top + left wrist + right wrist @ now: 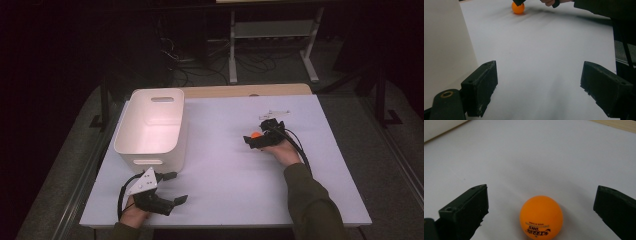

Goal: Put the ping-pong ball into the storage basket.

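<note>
An orange ping-pong ball [541, 216] with black print lies on the white table, between the wide-apart jaws of my right gripper [541, 210], touching neither. The high view puts the ball [255, 134] at the right-centre of the table, right at my right gripper [258, 138], which stands open around it. Near the front left edge my left gripper [172, 187] is open with nothing between its jaws. In the left gripper view the ball [518, 7] lies far ahead, beyond the open left gripper [539, 87].
A white plastic bin [151, 125] with handle cut-outs stands at the table's left, just beyond my left gripper; its wall [444, 45] fills the left of the left gripper view. A small flat white piece [274, 114] lies behind the right gripper. The table's wooden back edge [250, 90] shows.
</note>
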`<state>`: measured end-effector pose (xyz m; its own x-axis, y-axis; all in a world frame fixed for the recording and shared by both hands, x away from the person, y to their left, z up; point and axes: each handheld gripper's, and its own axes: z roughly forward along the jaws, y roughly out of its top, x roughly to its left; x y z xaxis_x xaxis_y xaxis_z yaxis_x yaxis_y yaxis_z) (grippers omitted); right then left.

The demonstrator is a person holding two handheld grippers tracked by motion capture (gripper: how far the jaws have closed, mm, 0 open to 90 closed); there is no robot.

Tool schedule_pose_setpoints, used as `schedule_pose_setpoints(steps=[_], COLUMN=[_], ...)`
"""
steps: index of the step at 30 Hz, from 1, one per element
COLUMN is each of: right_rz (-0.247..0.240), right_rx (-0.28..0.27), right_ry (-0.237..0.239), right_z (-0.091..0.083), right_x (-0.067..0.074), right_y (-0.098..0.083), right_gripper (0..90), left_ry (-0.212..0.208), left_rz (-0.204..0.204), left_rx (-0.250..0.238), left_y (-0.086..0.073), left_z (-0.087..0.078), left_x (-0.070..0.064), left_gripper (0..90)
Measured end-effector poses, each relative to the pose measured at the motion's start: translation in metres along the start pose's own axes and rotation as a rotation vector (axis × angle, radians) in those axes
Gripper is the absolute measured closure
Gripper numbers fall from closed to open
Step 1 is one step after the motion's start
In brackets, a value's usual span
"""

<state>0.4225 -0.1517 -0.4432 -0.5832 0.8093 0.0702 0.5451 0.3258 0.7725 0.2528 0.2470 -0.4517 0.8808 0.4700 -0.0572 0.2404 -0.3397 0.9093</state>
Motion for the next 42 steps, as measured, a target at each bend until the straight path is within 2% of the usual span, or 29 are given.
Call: schedule_pose_setpoints(steps=[29,42], right_rz=[-0.011,-0.008], right_rx=[0.054,0.044], right_ry=[-0.003,-0.013], right_z=[0.011,0.009], right_x=[0.001,-0.001], right_y=[-0.011,-0.013], right_gripper=[0.0,13.3], left_ry=[0.004,0.003], left_rz=[0.0,0.0], left_rx=[0.003,0.005], left_y=[0.0,0.0], left_z=[0.0,0.0], left_x=[0.0,0.0], left_gripper=[14.0,14.0])
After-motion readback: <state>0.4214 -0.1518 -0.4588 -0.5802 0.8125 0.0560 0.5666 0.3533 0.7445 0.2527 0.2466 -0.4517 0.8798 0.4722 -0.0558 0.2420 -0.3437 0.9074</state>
